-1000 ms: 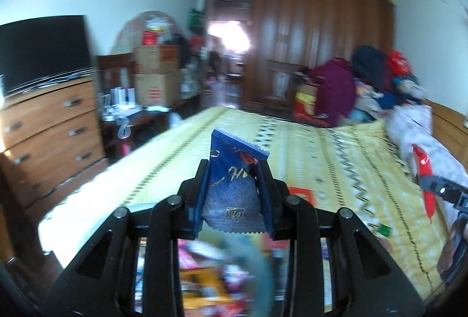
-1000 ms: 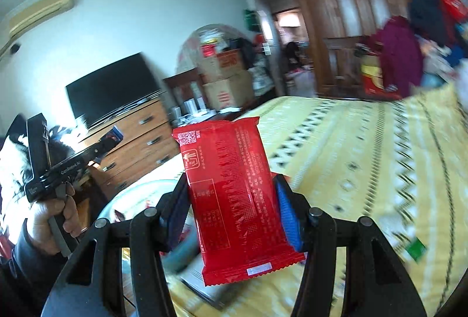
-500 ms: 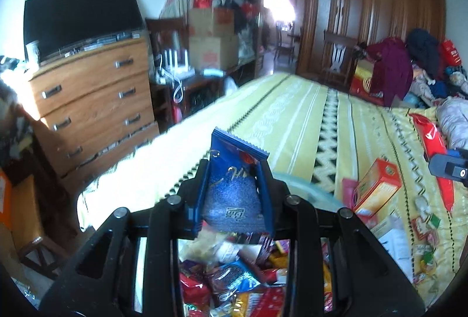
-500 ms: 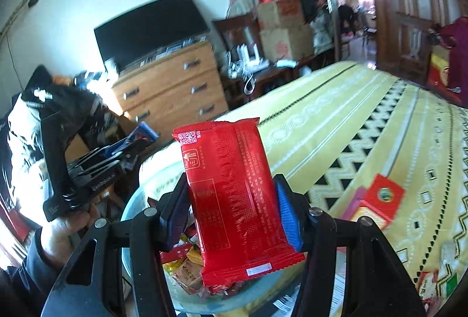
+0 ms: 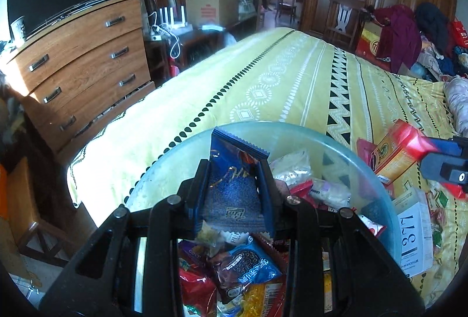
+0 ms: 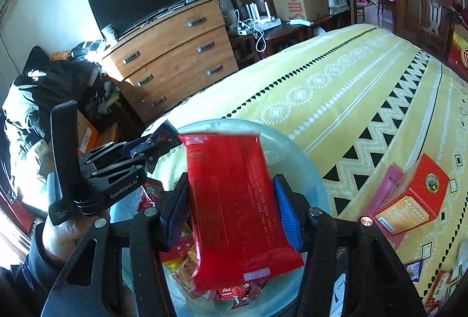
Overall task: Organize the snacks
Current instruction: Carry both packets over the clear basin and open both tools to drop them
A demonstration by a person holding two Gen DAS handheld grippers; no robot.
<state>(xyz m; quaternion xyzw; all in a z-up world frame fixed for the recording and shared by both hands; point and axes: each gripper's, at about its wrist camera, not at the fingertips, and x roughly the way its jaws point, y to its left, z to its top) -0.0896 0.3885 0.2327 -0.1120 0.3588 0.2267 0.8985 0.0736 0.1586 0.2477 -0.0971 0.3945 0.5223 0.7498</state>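
Note:
My left gripper (image 5: 234, 185) is shut on a blue snack packet (image 5: 231, 170) and holds it upright over a clear round bowl (image 5: 295, 135) full of snack packets. My right gripper (image 6: 231, 206) is shut on a red snack packet (image 6: 234, 200) and holds it over the same bowl (image 6: 295, 153). The left gripper with the blue packet also shows in the right wrist view (image 6: 140, 147), at the bowl's left side. The right gripper's tip with the red packet shows at the right edge of the left wrist view (image 5: 433, 147).
The bowl sits at the corner of a bed with a yellow patterned cover (image 5: 292, 77). A red and orange box (image 6: 415, 200), a white numbered box (image 5: 415, 235) and loose packets lie right of the bowl. A wooden dresser (image 5: 79, 53) with a TV stands left.
Both grippers have tilted down and moved over the bowl, each still holding its packet. The bowl and its snacks now fill the lower part of both views.

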